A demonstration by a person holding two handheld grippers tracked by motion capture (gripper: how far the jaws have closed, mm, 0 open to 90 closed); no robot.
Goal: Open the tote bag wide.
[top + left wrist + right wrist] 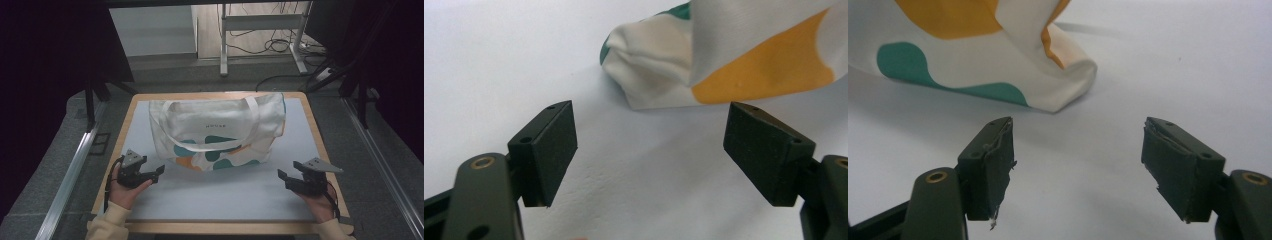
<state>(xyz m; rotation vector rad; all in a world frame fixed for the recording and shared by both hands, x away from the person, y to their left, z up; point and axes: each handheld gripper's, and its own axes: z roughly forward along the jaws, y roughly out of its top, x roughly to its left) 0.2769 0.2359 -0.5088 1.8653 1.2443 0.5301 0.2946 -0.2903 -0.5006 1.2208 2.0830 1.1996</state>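
Note:
A cream tote bag (217,131) with teal and orange blobs and long white handles lies flat on the white mat (225,195), its printed bottom edge toward me. My left gripper (159,173) rests on the mat just left of the bag's near left corner (644,85), open, nothing between its jaws. My right gripper (281,178) sits off the bag's near right corner (1068,75), also open and holding nothing. Both point inward toward the bag. In each gripper view (649,145) (1078,160) the bag's corner lies a short way beyond the jaws.
The mat covers a wooden table (127,120). A metal desk frame (260,30) and cables (280,45) stand on the floor behind. Dark curtains (50,50) hang at both sides. Bare mat stretches between the two grippers in front of the bag.

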